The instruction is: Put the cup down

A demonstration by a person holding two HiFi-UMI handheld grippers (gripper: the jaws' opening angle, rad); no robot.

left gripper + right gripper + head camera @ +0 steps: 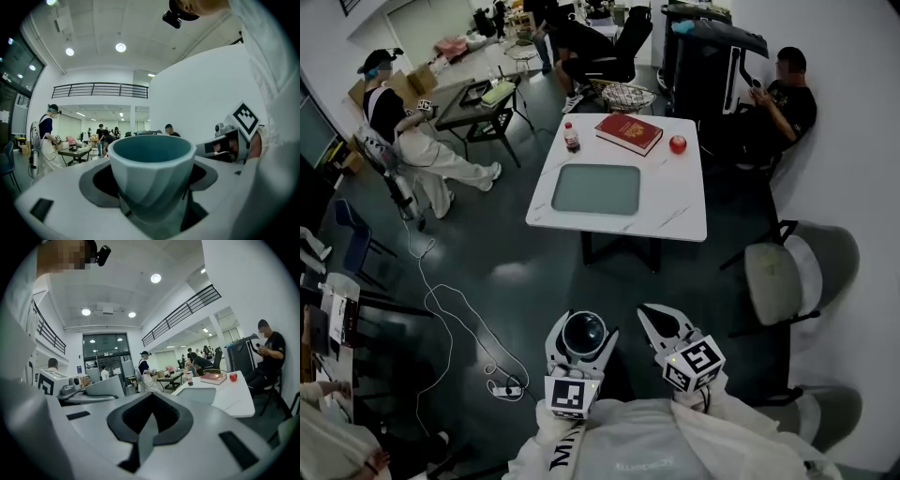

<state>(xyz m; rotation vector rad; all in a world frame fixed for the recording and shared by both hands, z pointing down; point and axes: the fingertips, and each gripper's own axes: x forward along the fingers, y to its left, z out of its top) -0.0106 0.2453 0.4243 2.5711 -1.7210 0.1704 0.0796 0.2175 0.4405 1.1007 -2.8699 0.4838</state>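
Teal cup [152, 171]: upright, axis vertical, mouth up.
Your left gripper [582, 334]: clamped on the cup.
Your right gripper [660, 322]: closed, empty.

The right gripper [150, 399] fills the lower frame, its pale jaws brought together with nothing between them. At left centre the left gripper [117, 386] reaches in, with its marker cube at the far left. Right of centre stands a white table [229, 401] bearing a grey tray [199, 394], a red book [213, 378], a red apple [233, 377] and a small bottle [189, 378]. At the right edge a person in black [269, 357] sits by the wall. At centre, further back, a standing person [145, 371] wears headgear, with a dark table [171, 377] beside them. A railing [183, 315] crosses the upper right.
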